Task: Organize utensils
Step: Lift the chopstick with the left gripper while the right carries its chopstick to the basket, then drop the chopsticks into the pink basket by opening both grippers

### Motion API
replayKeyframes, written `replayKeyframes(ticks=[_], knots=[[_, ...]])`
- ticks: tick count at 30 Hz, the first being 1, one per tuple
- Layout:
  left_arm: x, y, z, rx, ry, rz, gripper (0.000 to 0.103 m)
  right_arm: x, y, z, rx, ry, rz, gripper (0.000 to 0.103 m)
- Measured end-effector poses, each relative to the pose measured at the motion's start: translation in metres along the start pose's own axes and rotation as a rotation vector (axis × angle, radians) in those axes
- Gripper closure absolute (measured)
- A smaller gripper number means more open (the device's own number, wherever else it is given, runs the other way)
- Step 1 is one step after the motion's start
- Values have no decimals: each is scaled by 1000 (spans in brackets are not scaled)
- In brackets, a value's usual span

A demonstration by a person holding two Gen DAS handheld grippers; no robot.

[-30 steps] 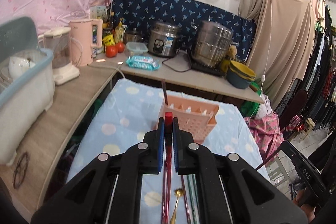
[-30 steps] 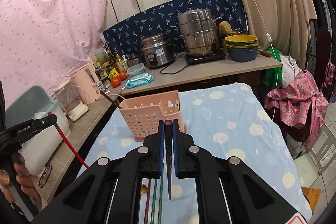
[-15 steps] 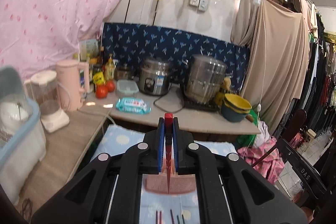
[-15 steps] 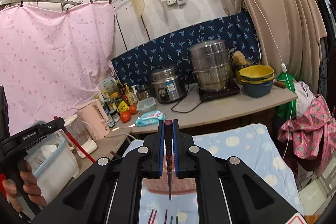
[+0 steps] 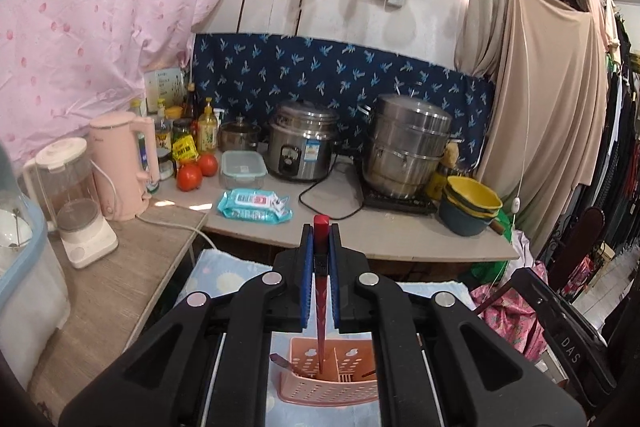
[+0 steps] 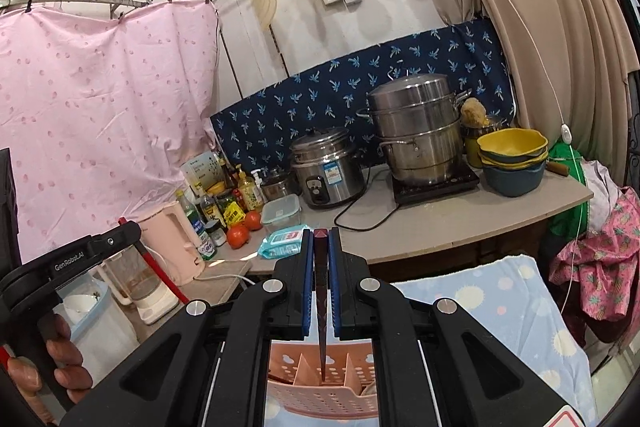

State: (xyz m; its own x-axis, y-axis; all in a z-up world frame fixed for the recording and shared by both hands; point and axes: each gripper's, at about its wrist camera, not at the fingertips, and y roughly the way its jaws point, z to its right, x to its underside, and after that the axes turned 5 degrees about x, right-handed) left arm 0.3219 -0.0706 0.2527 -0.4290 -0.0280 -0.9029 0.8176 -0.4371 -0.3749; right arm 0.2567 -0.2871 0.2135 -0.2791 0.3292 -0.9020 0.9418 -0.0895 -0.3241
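Observation:
My left gripper is shut on a red chopstick that points down into the pink perforated utensil basket below it. A dark utensil handle leans at the basket's left. My right gripper is shut on a dark chopstick whose tip hangs over a middle compartment of the same basket. The left gripper with its red chopstick also shows at the left of the right wrist view, held by a hand.
The basket stands on a light blue spotted cloth. Behind it is a counter with a rice cooker, steamer pot, stacked bowls, wipes, tomatoes, bottles, a pink kettle and a blender.
Both grippers have tilted up and moved over the basket, each still holding its chopstick. The basket now sits directly under the chopstick tips, and the utensils lying on the cloth have left view.

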Motion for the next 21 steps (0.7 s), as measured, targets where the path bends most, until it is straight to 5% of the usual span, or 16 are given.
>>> replayKeyframes(ticks=[17, 21], knots=[[37, 49, -20, -6, -29, -120, 96, 48, 47, 13, 31, 2, -137, 96], [40, 47, -21, -16, -32, -125, 85, 47, 43, 15, 41, 21, -123, 89]])
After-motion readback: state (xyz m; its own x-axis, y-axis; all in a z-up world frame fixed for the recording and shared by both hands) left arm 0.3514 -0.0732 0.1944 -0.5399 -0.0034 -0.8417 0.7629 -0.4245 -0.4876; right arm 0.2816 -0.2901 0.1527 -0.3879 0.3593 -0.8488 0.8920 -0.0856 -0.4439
